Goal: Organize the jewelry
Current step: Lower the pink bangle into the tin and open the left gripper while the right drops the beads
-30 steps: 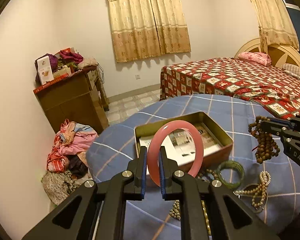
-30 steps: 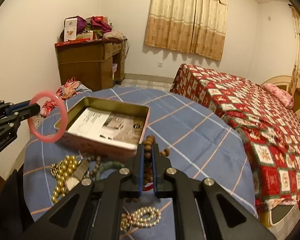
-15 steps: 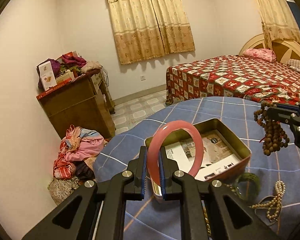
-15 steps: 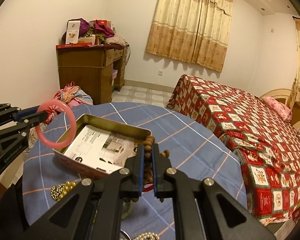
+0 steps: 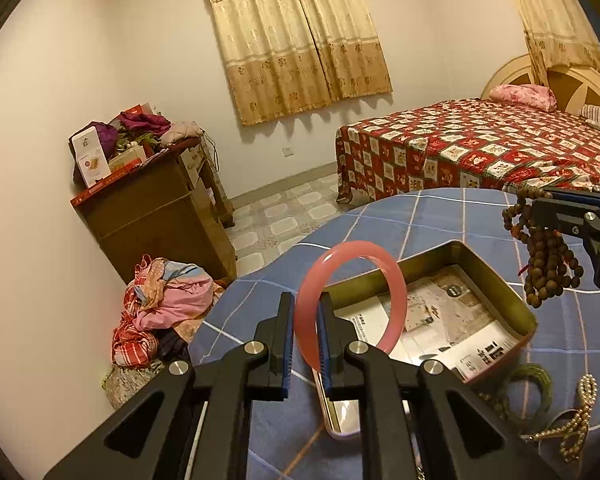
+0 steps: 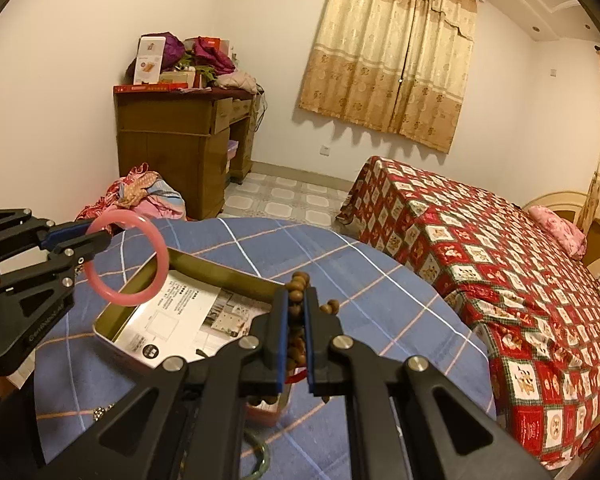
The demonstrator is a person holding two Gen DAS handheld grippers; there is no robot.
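Left gripper (image 5: 305, 322) is clamped on the pink bangle (image 5: 350, 304), lower centre over the open tin (image 5: 496, 276)'s near rim; right gripper (image 6: 296, 316) pinches the brown bead string (image 6: 298, 282) above the tin's near corner. Blue checked table (image 6: 340, 272) lies bare beyond. Printed paper lines the tin, unreadable. Both have advanced over the tin since earlier

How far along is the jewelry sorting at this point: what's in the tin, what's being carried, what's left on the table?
Done: nothing visible yet; the tin shows only a printed sheet inside. In hand: the left claw grips the pink bangle, and the right claw grips the brown bead strand, both above the tin. Left: a green bangle and a gold bead chain lie on the tablecloth.
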